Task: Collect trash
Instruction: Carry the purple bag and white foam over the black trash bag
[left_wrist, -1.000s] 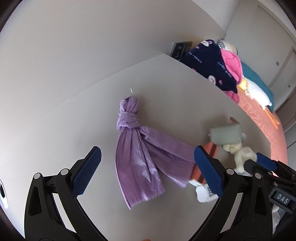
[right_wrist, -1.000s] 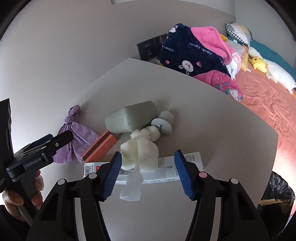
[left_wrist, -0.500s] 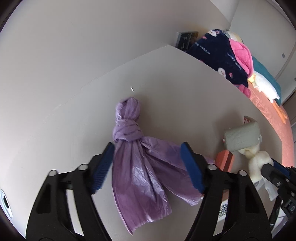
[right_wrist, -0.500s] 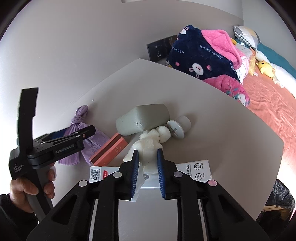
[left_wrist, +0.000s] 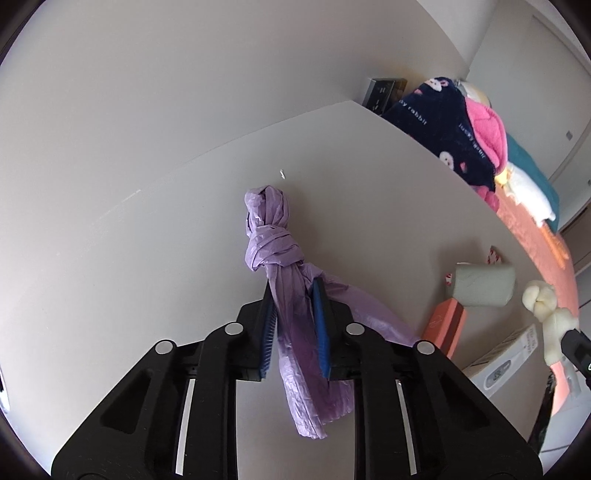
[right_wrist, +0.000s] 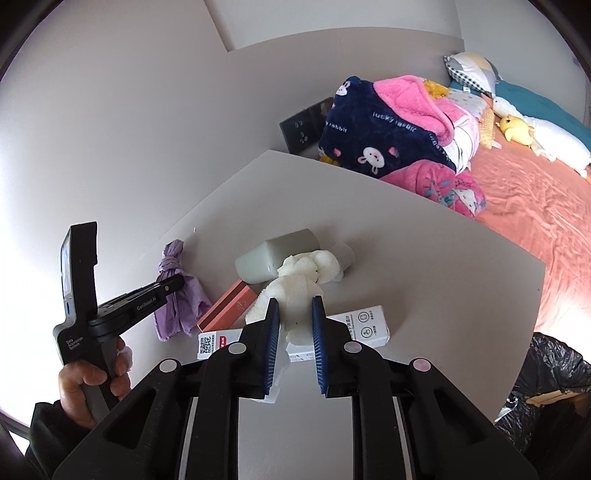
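A knotted purple plastic bag (left_wrist: 271, 236) lies on the pale table (left_wrist: 184, 258). My left gripper (left_wrist: 291, 284) is closing on it just below the knot, and both blue pads press the bunched plastic. In the right wrist view the same bag (right_wrist: 173, 258) shows at the left, with the left gripper (right_wrist: 177, 282) held by a hand. My right gripper (right_wrist: 295, 301) is shut on a lumpy white foam piece (right_wrist: 306, 266), which hangs slightly above the table. That foam piece (left_wrist: 541, 299) also appears at the right edge of the left wrist view.
A grey foam block (right_wrist: 273, 254), an orange-red box (right_wrist: 229, 306), a long white printed box (right_wrist: 354, 325) and a small white cap (right_wrist: 345, 253) lie beside the foam. A black trash bag (right_wrist: 546, 376) stands off the table's right edge. A bed with blankets (right_wrist: 388, 129) lies behind.
The left jaws went from wide open to closed on the purple bag. The right jaws closed on the white foam piece and rose a little with it.
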